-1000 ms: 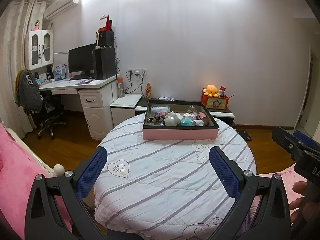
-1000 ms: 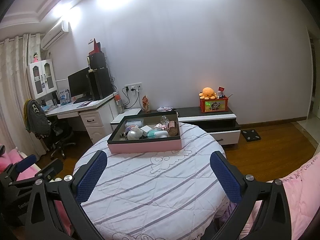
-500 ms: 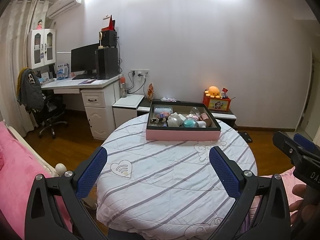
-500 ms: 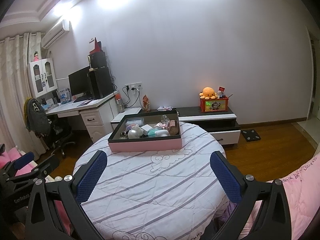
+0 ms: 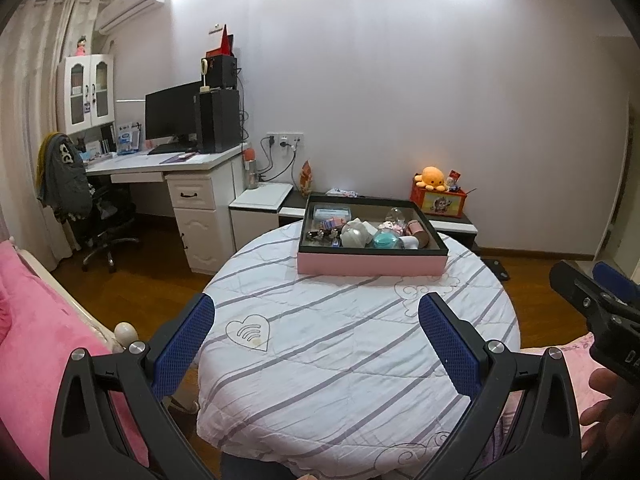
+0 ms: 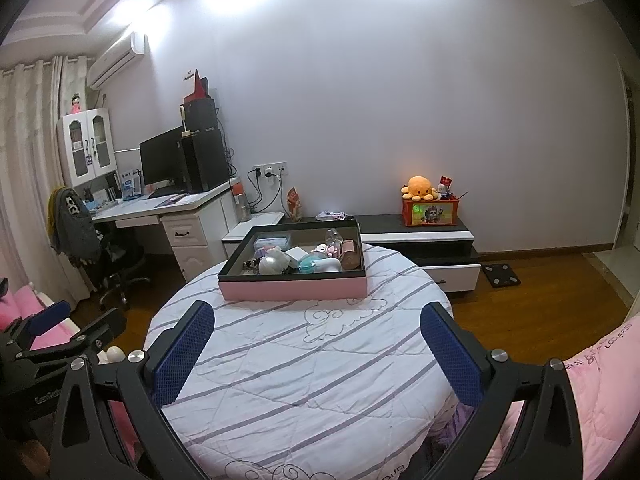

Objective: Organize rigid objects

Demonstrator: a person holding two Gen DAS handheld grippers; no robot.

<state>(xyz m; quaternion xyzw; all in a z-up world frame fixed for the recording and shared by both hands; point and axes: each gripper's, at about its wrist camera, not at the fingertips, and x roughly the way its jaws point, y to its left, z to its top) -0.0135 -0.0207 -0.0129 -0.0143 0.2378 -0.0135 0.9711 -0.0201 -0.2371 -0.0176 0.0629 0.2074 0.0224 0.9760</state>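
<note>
A pink box with a dark rim (image 5: 372, 264) sits at the far side of a round table with a striped white cloth (image 5: 340, 344). It holds several small items, among them a white ball-shaped toy (image 5: 354, 236), a teal ball (image 5: 386, 240) and a brown cylinder (image 5: 418, 232). The box also shows in the right wrist view (image 6: 294, 286). My left gripper (image 5: 316, 344) is open and empty above the near table edge. My right gripper (image 6: 316, 346) is open and empty too, well short of the box.
A white desk with monitor and speakers (image 5: 180, 160) and an office chair (image 5: 96, 216) stand at the left. A low cabinet with an orange plush and red box (image 6: 428, 208) runs along the wall. Pink bedding (image 5: 36, 340) lies at the near left and right.
Both views have shifted slightly; the box sits a little nearer and the left view has panned right. Both grippers stay open and empty.
</note>
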